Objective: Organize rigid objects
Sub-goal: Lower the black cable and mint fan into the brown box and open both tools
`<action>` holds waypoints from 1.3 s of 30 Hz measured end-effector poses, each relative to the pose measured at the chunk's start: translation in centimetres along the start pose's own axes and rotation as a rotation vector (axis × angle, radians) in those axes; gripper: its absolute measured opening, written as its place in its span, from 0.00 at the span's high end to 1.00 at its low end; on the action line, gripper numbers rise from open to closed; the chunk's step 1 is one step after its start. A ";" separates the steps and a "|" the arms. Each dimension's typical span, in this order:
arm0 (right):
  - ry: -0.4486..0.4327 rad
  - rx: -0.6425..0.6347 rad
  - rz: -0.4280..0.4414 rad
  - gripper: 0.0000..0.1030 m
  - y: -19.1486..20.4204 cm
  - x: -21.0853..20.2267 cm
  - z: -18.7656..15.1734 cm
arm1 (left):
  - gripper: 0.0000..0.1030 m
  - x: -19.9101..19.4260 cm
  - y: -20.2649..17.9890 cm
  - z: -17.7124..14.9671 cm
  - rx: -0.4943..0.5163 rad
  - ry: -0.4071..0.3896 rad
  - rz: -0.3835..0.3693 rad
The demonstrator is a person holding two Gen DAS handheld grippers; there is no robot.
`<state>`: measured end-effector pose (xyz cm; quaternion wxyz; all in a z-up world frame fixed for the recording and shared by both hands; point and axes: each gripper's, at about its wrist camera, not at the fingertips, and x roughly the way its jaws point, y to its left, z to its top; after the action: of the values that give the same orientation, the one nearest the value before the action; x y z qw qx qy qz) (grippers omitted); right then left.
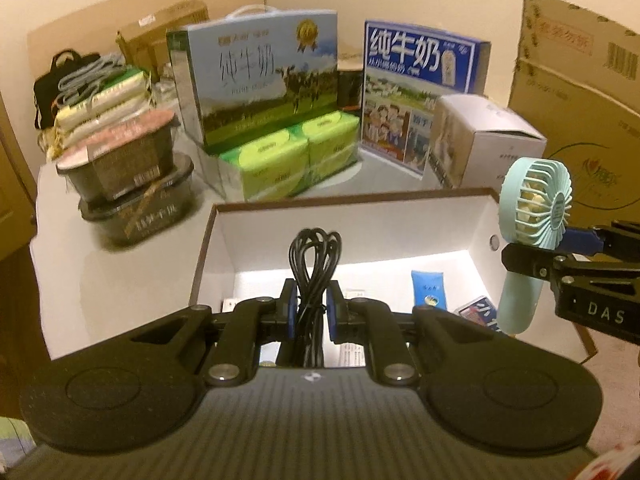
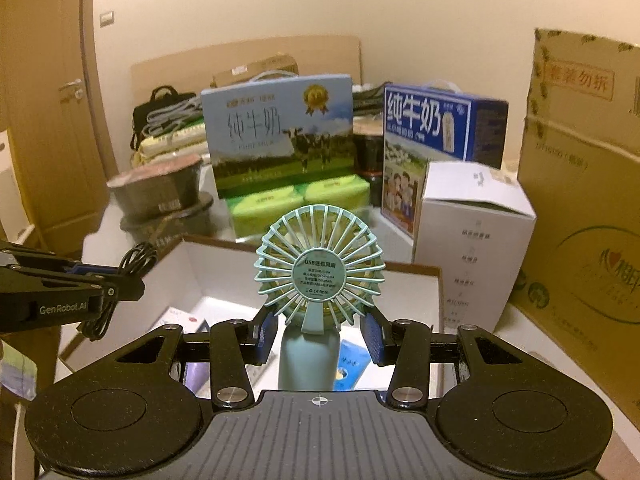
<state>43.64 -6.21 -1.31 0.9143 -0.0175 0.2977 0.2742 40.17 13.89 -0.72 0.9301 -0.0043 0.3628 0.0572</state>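
My left gripper [image 1: 314, 306] is shut on a bundled black cable [image 1: 314, 252], whose loops stick up over an open white box [image 1: 352, 199] with a brown rim. Inside the box lie a blue tube [image 1: 428, 286] and a blue-and-white packet [image 1: 478, 312]. On the right, my right gripper [image 1: 552, 246] holds a mint handheld fan [image 1: 536, 204] upright above the box's right end. In the right wrist view that gripper [image 2: 319, 332] is shut on the fan [image 2: 318, 268] just below its head, over the box [image 2: 216, 268]. The left gripper [image 2: 128, 276] with the cable [image 2: 134, 262] shows at the left edge.
Behind the box stand two milk cartons [image 1: 260, 76] [image 1: 420, 80], green tissue packs [image 1: 288, 156], stacked dark instant-food bowls [image 1: 132, 176] and a white carton [image 1: 484, 140]. A tall cardboard box [image 1: 580, 100] blocks the right side. A door [image 2: 44, 100] is at far left.
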 end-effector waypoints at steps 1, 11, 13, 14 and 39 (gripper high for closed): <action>0.007 -0.002 -0.001 0.56 0.0 0.3 -0.1 | 0.86 0.5 0.2 -0.1 -0.005 0.010 0.002; 0.078 0.002 0.016 0.56 0.0 4.2 -1.2 | 0.86 4.4 0.5 -0.8 -0.010 0.072 -0.006; 0.098 0.011 0.025 0.56 0.0 5.0 -1.4 | 0.86 5.4 0.4 -1.1 -0.005 0.103 -0.017; 0.108 0.017 0.031 0.56 0.0 5.3 -1.5 | 0.86 5.9 0.4 -1.2 -0.007 0.117 -0.016; 0.188 0.046 0.040 0.56 0.3 9.1 -2.2 | 0.76 7.5 1.3 -2.3 0.012 0.150 -0.007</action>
<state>48.37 -1.94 -8.14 0.8768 -0.0161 0.3887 0.2827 43.93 15.85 -7.42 0.9005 -0.0043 0.4318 0.0515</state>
